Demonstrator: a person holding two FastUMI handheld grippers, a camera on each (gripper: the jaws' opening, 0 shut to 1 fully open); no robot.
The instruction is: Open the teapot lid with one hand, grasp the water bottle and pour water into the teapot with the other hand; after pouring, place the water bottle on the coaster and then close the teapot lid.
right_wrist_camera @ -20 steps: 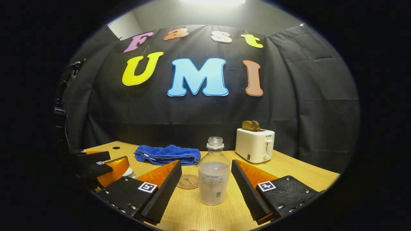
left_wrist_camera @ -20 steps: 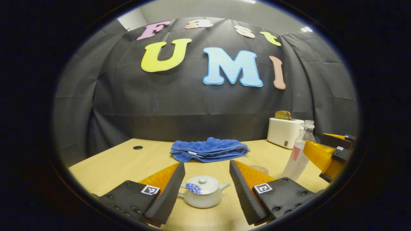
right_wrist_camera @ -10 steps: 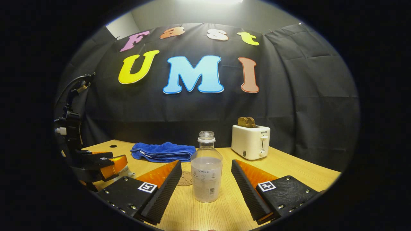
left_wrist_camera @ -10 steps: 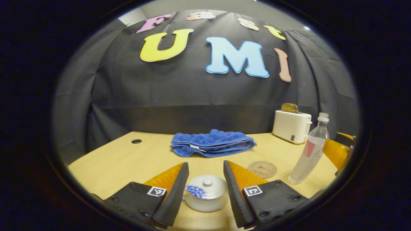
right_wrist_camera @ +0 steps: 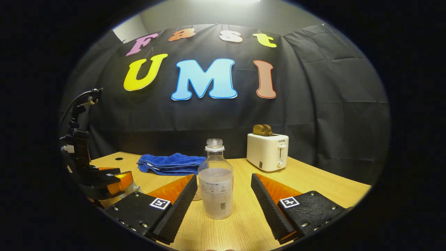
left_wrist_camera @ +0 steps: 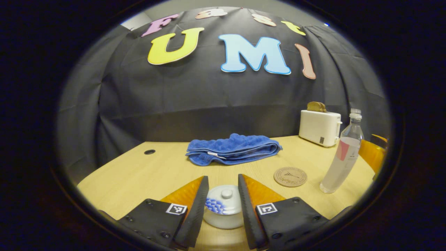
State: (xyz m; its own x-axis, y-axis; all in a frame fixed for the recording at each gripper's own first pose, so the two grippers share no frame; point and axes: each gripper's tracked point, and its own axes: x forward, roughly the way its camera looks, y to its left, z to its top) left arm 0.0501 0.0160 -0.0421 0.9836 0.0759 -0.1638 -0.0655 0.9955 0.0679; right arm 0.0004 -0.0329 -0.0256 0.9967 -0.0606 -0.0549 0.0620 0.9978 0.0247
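Note:
A pale teapot (left_wrist_camera: 223, 216) with a blue pattern stands on the wooden table, its lid (left_wrist_camera: 225, 198) on and the knob up. My left gripper (left_wrist_camera: 223, 177) is open, its jaws narrowed close around the lid on both sides; whether they touch it is unclear. The uncapped water bottle (right_wrist_camera: 216, 188), partly filled, stands upright between the fingers of my open right gripper (right_wrist_camera: 223, 176), nearer the left finger and untouched. In the left gripper view the bottle (left_wrist_camera: 343, 157) stands far right, beside the round coaster (left_wrist_camera: 290, 176). The left gripper (right_wrist_camera: 104, 181) also shows at the right gripper view's left edge.
A folded blue towel (left_wrist_camera: 233, 150) lies mid-table behind the teapot. A white toaster (left_wrist_camera: 320, 127) holding bread stands at the back right, also seen as the toaster (right_wrist_camera: 267, 151) behind the bottle. A cable hole (left_wrist_camera: 149, 152) sits at the table's back left.
The left gripper has come closer over the teapot and its jaws have narrowed around the lid. The right gripper shifted slightly, leaving the bottle a little further left between its fingers.

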